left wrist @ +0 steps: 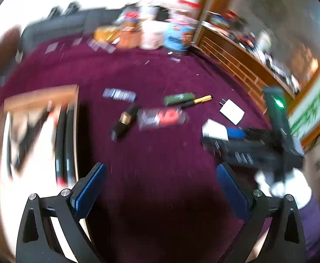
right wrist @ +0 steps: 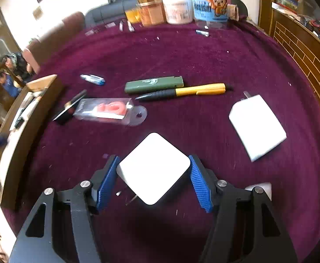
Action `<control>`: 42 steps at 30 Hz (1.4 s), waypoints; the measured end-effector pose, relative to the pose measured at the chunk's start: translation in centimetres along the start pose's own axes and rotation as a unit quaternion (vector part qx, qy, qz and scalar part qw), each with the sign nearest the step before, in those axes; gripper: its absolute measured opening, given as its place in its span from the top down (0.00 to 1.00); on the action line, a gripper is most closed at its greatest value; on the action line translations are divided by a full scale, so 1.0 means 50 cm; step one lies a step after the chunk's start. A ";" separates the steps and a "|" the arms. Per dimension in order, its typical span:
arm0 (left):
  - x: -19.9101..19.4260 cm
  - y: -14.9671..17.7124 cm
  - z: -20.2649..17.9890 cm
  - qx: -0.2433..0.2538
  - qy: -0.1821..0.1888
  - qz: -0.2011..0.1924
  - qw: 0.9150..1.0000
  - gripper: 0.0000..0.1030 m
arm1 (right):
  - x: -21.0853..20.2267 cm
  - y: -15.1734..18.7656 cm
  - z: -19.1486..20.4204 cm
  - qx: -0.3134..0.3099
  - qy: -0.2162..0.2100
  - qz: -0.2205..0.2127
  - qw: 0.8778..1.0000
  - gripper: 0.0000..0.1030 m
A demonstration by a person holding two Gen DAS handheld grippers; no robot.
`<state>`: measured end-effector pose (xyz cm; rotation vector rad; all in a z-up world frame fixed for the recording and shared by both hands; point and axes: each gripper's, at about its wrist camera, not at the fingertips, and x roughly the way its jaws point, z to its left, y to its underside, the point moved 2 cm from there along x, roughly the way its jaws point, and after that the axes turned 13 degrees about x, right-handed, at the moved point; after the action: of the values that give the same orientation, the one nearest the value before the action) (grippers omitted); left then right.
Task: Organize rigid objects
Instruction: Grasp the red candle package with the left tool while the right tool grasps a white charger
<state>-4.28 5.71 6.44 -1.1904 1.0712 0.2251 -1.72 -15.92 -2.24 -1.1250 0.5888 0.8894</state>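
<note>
My right gripper (right wrist: 153,175) is shut on a white square charger (right wrist: 154,167), held by two opposite corners just above the purple cloth. It also shows in the left wrist view (left wrist: 214,130). A second white charger (right wrist: 256,126) lies to the right. A green lighter (right wrist: 154,84), a black-and-yellow pen (right wrist: 184,93), a clear pack with a pink candle (right wrist: 109,110) and a small black clip (right wrist: 68,108) lie ahead. My left gripper (left wrist: 160,188) is open and empty above the cloth, beside a wooden tray (left wrist: 41,97) holding several items.
Jars and tubs (right wrist: 177,6) stand along the table's far edge. A small blue-and-white tube (right wrist: 93,79) lies left of the lighter. A wooden cabinet (right wrist: 302,50) stands at the right. The left wrist view is motion-blurred.
</note>
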 end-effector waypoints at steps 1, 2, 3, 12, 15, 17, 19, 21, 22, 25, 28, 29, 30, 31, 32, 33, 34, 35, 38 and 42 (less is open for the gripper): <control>0.013 -0.019 -0.008 0.028 -0.005 -0.001 1.000 0.05 | -0.010 0.011 -0.012 0.013 -0.021 -0.012 1.000 0.38; 0.031 -0.037 -0.015 0.053 -0.008 0.001 0.999 0.05 | -0.014 0.014 -0.022 0.025 -0.035 -0.016 0.999 0.38; 0.056 -0.057 -0.023 0.077 -0.006 0.008 0.997 0.06 | -0.019 0.013 -0.034 0.040 -0.051 -0.020 0.998 0.38; 0.225 -0.147 -0.046 0.229 0.007 0.078 0.970 0.14 | -0.036 -0.009 -0.112 0.152 -0.127 -0.047 0.979 0.37; 0.270 -0.146 -0.031 0.230 0.009 0.113 0.967 0.20 | -0.039 -0.005 -0.106 0.146 -0.124 -0.052 0.980 0.37; 0.280 -0.136 -0.024 0.208 0.032 0.123 0.970 0.36 | -0.040 -0.005 -0.102 0.143 -0.124 -0.055 0.980 0.37; 0.271 -0.130 -0.021 0.193 0.044 0.122 0.972 0.71 | -0.039 -0.006 -0.106 0.144 -0.125 -0.055 0.980 0.37; 0.254 -0.120 -0.024 0.185 0.060 0.127 0.973 0.78 | -0.039 -0.007 -0.109 0.148 -0.126 -0.053 0.979 0.37; 0.247 -0.112 -0.026 0.179 0.067 0.128 0.973 0.78 | -0.039 -0.008 -0.110 0.151 -0.126 -0.051 0.979 0.37; 0.231 -0.086 -0.041 0.183 0.052 0.123 0.974 0.78 | -0.040 -0.006 -0.114 0.154 -0.128 -0.050 0.979 0.36; 0.230 -0.088 -0.049 0.164 0.055 0.118 0.978 0.61 | -0.040 -0.006 -0.114 0.154 -0.124 -0.051 0.979 0.36; 0.232 -0.090 -0.055 0.161 0.057 0.114 0.979 0.56 | -0.040 -0.006 -0.114 0.154 -0.122 -0.052 0.979 0.36; 0.235 -0.089 -0.066 0.164 0.049 0.109 0.979 0.49 | -0.040 -0.006 -0.114 0.155 -0.121 -0.052 0.979 0.36; 0.237 -0.085 -0.081 0.176 0.033 0.105 0.978 0.44 | -0.041 -0.006 -0.116 0.156 -0.119 -0.053 0.979 0.36; 0.236 -0.085 -0.094 0.186 0.014 0.095 0.978 0.45 | -0.041 -0.006 -0.117 0.157 -0.118 -0.055 0.979 0.36; 0.234 -0.085 -0.097 0.187 0.006 0.095 0.978 0.46 | -0.041 -0.006 -0.117 0.158 -0.116 -0.055 0.979 0.36; 0.231 -0.085 -0.099 0.175 0.012 0.100 0.979 0.62 | -0.041 -0.006 -0.119 0.159 -0.114 -0.055 0.979 0.36; 0.226 -0.085 -0.096 0.162 0.023 0.101 0.981 0.75 | -0.040 -0.006 -0.119 0.160 -0.112 -0.055 0.979 0.36; 0.197 -0.080 -0.086 0.135 0.017 0.088 0.987 0.78 | -0.041 -0.006 -0.121 0.161 -0.106 -0.057 0.980 0.36; 0.117 -0.050 -0.063 0.082 0.036 0.054 0.995 0.78 | -0.044 -0.005 -0.117 0.155 -0.097 -0.063 0.981 0.36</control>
<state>-1.38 -0.10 3.62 -1.0021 1.1959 0.1749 -2.55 -22.11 -2.37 -0.7751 0.4708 0.7563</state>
